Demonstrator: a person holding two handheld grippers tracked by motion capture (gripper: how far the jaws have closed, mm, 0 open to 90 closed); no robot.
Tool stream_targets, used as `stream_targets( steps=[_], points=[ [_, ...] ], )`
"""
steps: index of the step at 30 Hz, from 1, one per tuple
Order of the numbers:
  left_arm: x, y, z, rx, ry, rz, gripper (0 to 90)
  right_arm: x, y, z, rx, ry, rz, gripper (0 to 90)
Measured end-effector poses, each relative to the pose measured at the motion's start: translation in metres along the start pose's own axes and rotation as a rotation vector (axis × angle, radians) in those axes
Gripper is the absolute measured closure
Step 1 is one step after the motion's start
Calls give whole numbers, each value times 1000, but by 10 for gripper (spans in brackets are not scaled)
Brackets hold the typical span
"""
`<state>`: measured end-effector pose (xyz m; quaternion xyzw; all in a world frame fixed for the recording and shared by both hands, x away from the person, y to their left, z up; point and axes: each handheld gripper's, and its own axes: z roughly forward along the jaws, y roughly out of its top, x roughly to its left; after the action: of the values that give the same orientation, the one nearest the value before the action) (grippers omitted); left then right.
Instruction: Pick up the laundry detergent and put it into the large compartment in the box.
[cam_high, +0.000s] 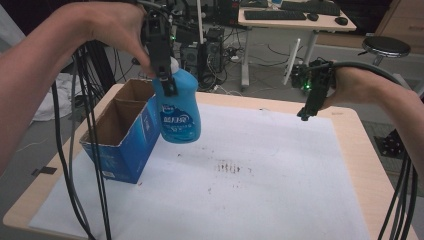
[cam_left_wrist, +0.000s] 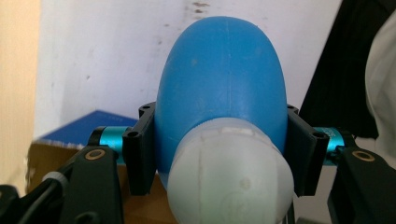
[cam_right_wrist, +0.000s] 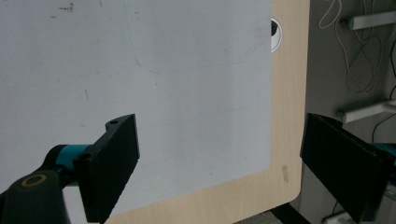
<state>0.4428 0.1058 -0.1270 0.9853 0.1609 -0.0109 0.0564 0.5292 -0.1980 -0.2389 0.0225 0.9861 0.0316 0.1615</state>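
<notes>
The left gripper (cam_high: 167, 85) pinches the blue bottle (cam_high: 179, 107) near its white cap, suspended beside the cardboard box (cam_high: 122, 132), apparently clear of the mat. The right gripper (cam_right_wrist: 219, 163) hangs spread, empty.

My rig's left gripper (cam_left_wrist: 219, 154) had chunky black jaws on teal barrels, with brass-ringed screws at 4 and 8 o'clock. The right gripper (cam_right_wrist: 219, 168) had the same black pads. Both forearms were bare, with fat black cables (cam_high: 82, 150) trailing off the grippers.
</notes>
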Motion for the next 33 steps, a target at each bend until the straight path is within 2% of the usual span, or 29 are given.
stream_targets(
  steps=[1, 2, 3, 10, 11, 15, 17, 19, 20, 21, 24, 25, 26, 28, 31, 33],
  points=[
    [3, -5, -3, -6, 6, -44, 381, 0, 0, 0, 2, 0, -1, 110],
    [3, -5, -3, -6, 6, -44, 381, 0, 0, 0, 2, 0, -1, 110],
    [7, -11, -8, -9, 23, -99, 381, 0, -1, 0, 2, 1, 4, 110],
    [19, -31, -18, -7, 42, -302, 382, 2, 0, 1, -4, 0, 0, 110],
    [20, -36, -19, -12, 42, -342, 382, 2, 0, 1, -4, 0, 1, 109],
    [25, -48, -24, -16, 48, -409, 382, 1, 1, 1, -6, 0, -1, 109],
    [27, -55, -30, -20, 59, -456, 382, 1, 1, 1, -9, 0, 0, 109],
    [27, -60, -33, -17, 72, -483, 382, 0, 2, 2, -10, -1, -2, 110],
    [27, -60, -33, -17, 72, -483, 382, 0, 2, 2, -10, -1, -2, 110],
    [28, -66, -37, -22, 84, -507, 382, 1, 2, 2, -7, 0, 1, 110],
    [30, -73, -39, -24, 87, -522, 382, 0, 4, 3, -8, 4, -7, 110],
    [33, -83, -40, -16, 91, -561, 382, 0, 6, 4, -8, 6, -8, 110],
    [33, -83, -40, -16, 91, -561, 382, 0, 6, 4, -8, 6, -8, 110],
    [35, -93, -41, 1, 111, -592, 382, 0, 8, 4, -13, 6, -7, 110],
    [36, -98, -42, 16, 123, -595, 382, 0, 9, 5, -14, 10, -11, 109],
    [37, -106, -44, 27, 134, -615, 382, 0, 9, 5, -14, 9, -6, 110]
  ],
)
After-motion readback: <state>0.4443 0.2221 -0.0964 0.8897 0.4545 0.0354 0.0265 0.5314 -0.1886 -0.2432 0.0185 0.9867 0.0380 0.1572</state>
